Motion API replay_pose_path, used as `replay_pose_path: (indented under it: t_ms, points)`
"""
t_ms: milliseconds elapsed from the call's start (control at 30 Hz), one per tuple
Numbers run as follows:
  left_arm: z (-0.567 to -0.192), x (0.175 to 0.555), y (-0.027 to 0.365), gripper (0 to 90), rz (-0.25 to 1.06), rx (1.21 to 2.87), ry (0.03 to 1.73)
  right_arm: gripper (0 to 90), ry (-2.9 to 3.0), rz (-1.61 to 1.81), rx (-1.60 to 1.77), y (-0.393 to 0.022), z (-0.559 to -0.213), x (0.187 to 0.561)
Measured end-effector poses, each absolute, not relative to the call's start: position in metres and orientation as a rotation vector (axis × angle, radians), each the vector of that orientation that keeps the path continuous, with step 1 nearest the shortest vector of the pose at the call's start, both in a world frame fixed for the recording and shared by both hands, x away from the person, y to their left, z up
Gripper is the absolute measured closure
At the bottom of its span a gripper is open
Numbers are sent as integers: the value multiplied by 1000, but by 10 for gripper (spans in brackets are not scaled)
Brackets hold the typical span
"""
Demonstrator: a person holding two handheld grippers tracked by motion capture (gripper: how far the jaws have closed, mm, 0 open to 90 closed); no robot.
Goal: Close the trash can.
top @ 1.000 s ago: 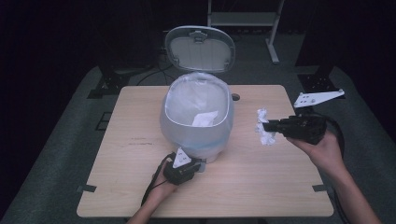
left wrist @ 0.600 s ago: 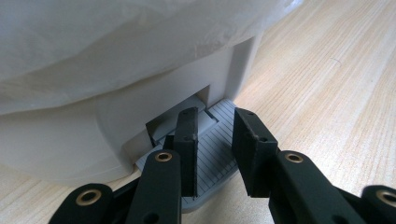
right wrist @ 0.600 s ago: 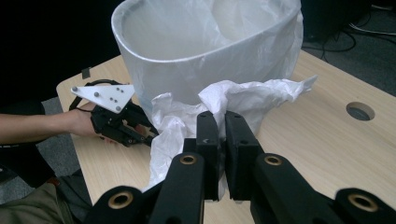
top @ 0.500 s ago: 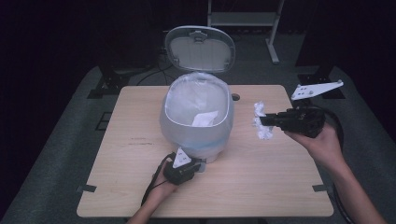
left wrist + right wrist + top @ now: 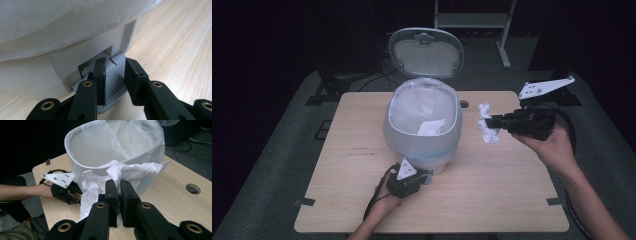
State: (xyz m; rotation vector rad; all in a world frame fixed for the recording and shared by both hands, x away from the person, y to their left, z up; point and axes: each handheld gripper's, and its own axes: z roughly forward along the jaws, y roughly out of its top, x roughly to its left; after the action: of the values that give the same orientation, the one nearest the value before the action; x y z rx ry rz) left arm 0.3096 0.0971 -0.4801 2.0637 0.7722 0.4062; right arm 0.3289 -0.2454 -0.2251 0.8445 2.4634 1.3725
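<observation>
A grey pedal bin [image 5: 422,125] with a white liner stands mid-table, its lid [image 5: 426,52] tipped up and back. A scrap of white paper [image 5: 431,127] lies inside. My left gripper [image 5: 428,176] is low at the bin's front foot. Its jaws [image 5: 115,65] stand close together with nothing between them, and their tips rest on the ribbed pedal [image 5: 115,82]. My right gripper [image 5: 488,121] hovers to the right of the bin, level with its rim, shut on a crumpled white paper [image 5: 486,131]. In the right gripper view, the paper [image 5: 140,173] bulges around the jaws [image 5: 117,183] just in front of the bin [image 5: 82,167].
The wooden table [image 5: 492,200] has a round cable hole [image 5: 464,104] right of the bin. A metal stand [image 5: 472,20] rises behind the table on the dark floor. Cables trail from both grippers toward the table's near edge.
My right gripper has risen and drifted left toward the bin with the crumpled paper in it. The left gripper and the open lid have stayed put.
</observation>
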Motion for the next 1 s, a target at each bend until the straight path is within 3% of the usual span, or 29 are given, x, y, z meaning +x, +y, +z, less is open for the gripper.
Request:
replay_pose_path:
  t_ms: [1000]
  points:
    - [-480,310,97,713,408,2066,770,847,2494,1375,769,-213,-200,341]
